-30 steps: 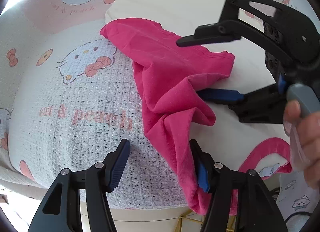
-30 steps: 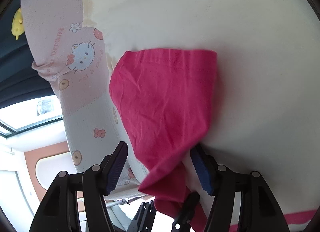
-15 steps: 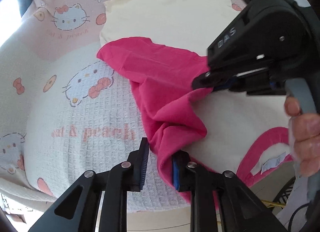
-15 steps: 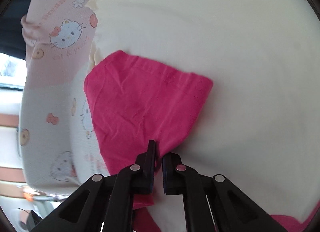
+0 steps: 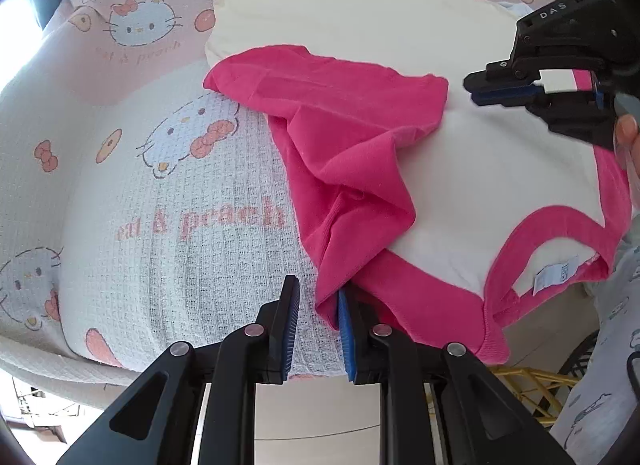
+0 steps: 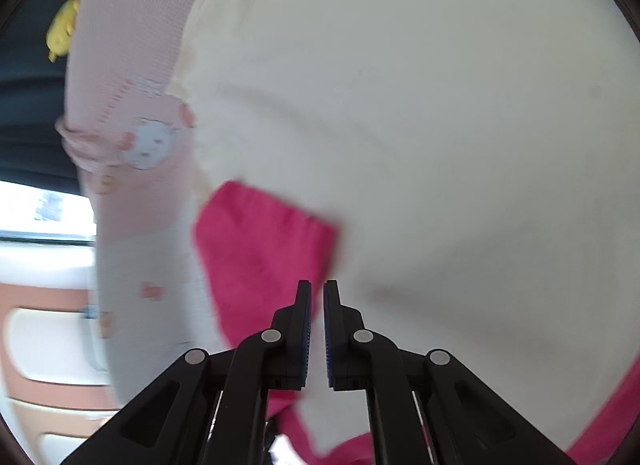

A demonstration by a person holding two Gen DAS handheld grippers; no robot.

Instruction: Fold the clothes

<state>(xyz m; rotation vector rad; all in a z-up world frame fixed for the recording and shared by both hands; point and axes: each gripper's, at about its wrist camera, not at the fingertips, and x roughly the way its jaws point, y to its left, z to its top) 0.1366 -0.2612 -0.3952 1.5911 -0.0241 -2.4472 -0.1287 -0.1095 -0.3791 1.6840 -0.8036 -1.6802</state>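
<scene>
T-shirt (image 5: 500,169) pink sleeve (image 5: 340,137) crumpled on cat-print blanket (image 5: 168,201).

Right hand-held gripper (image 6: 316,297) released sleeve (image 6: 260,249), pulled clear.

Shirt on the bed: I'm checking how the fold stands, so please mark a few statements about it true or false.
1. The pink sleeve lies partly on the cream shirt body. True.
2. A label shows inside the collar. True.
3. The collar trim is blue. False: it is pink, like the sleeve.
4. The blanket under the shirt is plain. False: it is printed with cat faces, bows and lettering.
</scene>
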